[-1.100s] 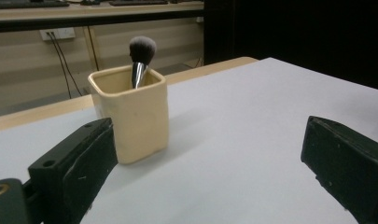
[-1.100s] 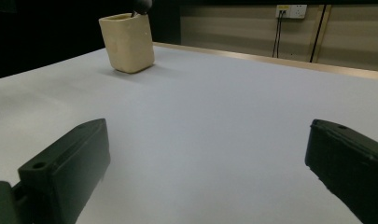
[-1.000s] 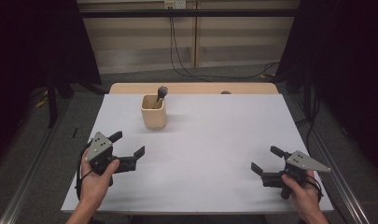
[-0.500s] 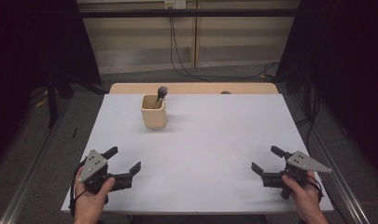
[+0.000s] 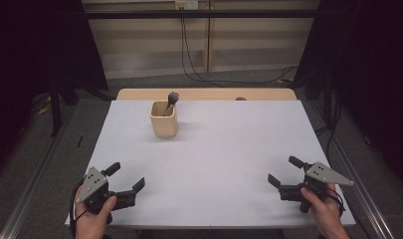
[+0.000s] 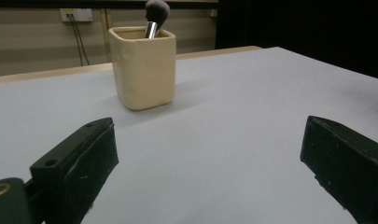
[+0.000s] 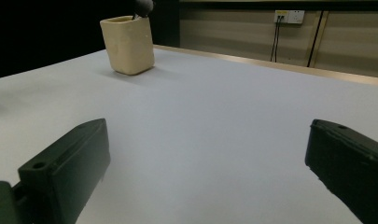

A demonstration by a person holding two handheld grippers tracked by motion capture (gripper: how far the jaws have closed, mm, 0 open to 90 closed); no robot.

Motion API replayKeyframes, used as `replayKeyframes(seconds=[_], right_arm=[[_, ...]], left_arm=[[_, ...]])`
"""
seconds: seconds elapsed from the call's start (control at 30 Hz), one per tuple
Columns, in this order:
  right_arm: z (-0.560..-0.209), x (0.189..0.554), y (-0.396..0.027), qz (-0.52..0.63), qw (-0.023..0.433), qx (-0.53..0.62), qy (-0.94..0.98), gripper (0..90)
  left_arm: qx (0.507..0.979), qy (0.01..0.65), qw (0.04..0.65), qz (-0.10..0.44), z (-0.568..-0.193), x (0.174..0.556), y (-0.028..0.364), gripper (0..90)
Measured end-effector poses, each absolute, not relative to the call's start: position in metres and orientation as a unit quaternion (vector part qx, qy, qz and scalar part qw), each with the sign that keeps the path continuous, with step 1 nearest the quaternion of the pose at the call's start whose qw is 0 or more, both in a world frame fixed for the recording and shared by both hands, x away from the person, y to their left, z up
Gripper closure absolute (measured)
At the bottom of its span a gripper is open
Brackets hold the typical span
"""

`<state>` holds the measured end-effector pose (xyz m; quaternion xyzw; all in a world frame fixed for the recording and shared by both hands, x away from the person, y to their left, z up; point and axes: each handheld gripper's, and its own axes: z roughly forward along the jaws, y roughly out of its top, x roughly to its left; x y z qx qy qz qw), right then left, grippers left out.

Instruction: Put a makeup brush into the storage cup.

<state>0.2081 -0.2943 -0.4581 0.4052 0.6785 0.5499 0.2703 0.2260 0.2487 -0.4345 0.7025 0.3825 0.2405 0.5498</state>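
While both spread, left gripper [image 5: 125, 177] and right gripper [image 5: 283, 171] well apart from brush cup [image 5: 164, 119].

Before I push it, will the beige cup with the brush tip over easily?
Probably not easily: the cup looks squat, thick-walled and square-based, so it may slide on the smooth white table. A high push could tilt it. The leaning brush would likely shift or rattle.

Cup [image 5: 164, 120]: on table [image 5: 229, 149], 11 o'clock from centre.
Brush [image 5: 171, 100]: in cup.
Grippers: 7 and 5 o'clock.
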Motion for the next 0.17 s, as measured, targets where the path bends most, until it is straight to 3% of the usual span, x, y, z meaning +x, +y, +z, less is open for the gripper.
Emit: replayKeyframes(seconds=[0.17], right_arm=[[-0.4588, 0.2092, -0.2953, 0.548, 0.27, 0.406, 0.679, 0.0]], left_arm=[[0.702, 0.395, 0.547, 0.23, -0.4354, 0.2297, 0.2477, 3.7]])
